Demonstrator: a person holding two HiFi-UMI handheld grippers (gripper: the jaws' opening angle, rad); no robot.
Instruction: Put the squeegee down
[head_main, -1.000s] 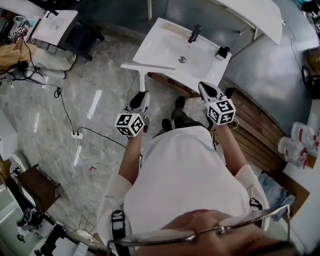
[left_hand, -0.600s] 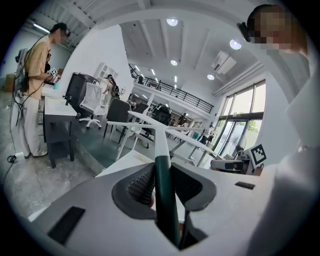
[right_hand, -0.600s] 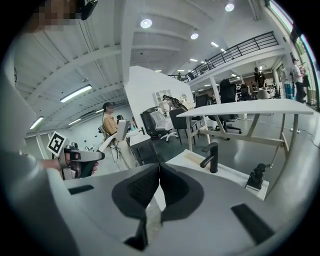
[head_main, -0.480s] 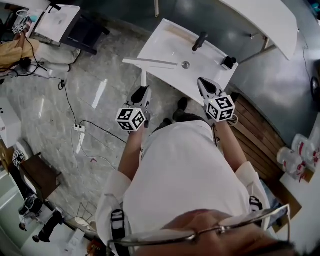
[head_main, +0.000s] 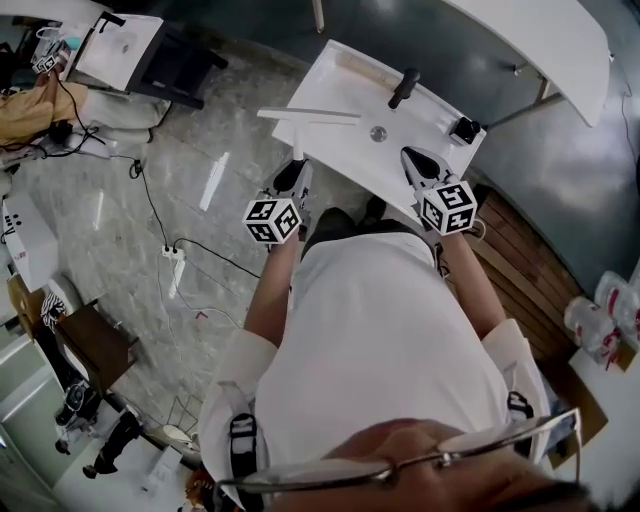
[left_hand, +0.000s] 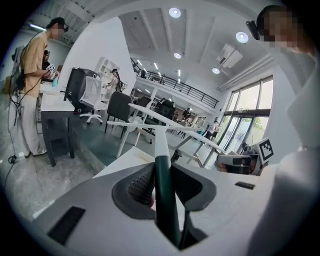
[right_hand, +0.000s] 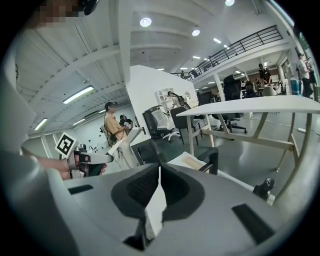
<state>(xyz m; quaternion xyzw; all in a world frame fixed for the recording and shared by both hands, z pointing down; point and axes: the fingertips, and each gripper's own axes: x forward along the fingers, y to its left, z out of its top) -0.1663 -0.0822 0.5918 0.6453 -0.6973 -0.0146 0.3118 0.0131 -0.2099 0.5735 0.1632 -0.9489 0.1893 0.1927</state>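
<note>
The squeegee has a long white blade, a white neck and a dark green handle. My left gripper is shut on that handle and holds the blade out flat over the left rim of the white sink. In the left gripper view the green handle runs up between the ribbed pads to the white blade. To the right, my right gripper hovers over the sink's near edge. Its jaws meet at the tips with nothing between them.
A black faucet and a small black fitting stand on the sink. A white table is beyond it, wooden decking to the right. A power strip with cables lies on the marble floor at left.
Both grippers have moved forward toward the sink. The squeegee blade has gone from in front of the basin's left corner to over its left rim.
</note>
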